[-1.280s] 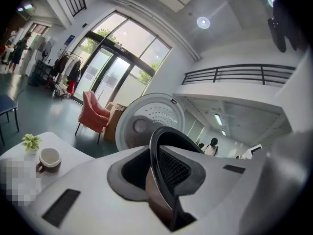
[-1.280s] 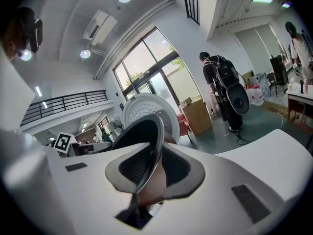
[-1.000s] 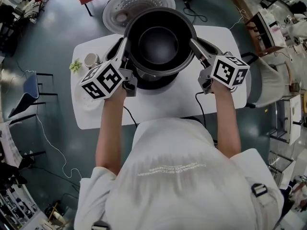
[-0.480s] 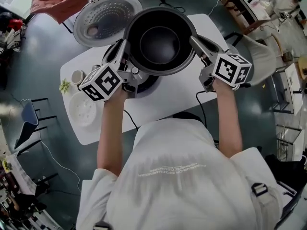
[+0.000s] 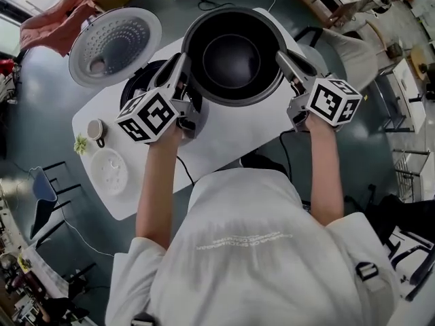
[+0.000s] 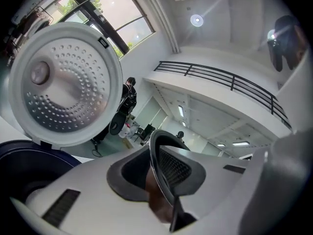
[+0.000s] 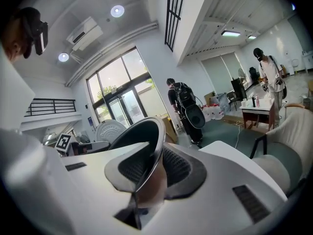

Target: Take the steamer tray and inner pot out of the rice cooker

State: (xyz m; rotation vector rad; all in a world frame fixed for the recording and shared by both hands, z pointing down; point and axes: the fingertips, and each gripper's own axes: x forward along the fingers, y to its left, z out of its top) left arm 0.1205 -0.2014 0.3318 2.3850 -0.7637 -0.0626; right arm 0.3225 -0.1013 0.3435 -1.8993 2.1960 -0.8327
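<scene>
Two grippers, one pot lifted

I have the inner pot [image 5: 232,54] out of the rice cooker [image 5: 136,90], with the left gripper [image 5: 185,64] and right gripper [image 5: 284,58] each clamped on its rim. What looks like the steamer tray [image 5: 110,170] lies on the white table [image 5: 238,131]. Next: lower the pot level onto bare tabletop. Grey floor [image 5: 41,107], chairs [image 5: 42,184] and tall windows [image 7: 122,89] lie around.

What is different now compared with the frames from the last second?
The inner pot, a second ago straight above the rice cooker, has been carried to the right in the head view. It now hangs beside the cooker over the table, leaving the cooker's opening uncovered. Unchanged: the left gripper and right gripper stay clamped on opposite sides of the pot's rim, and the lid stays open.
</scene>
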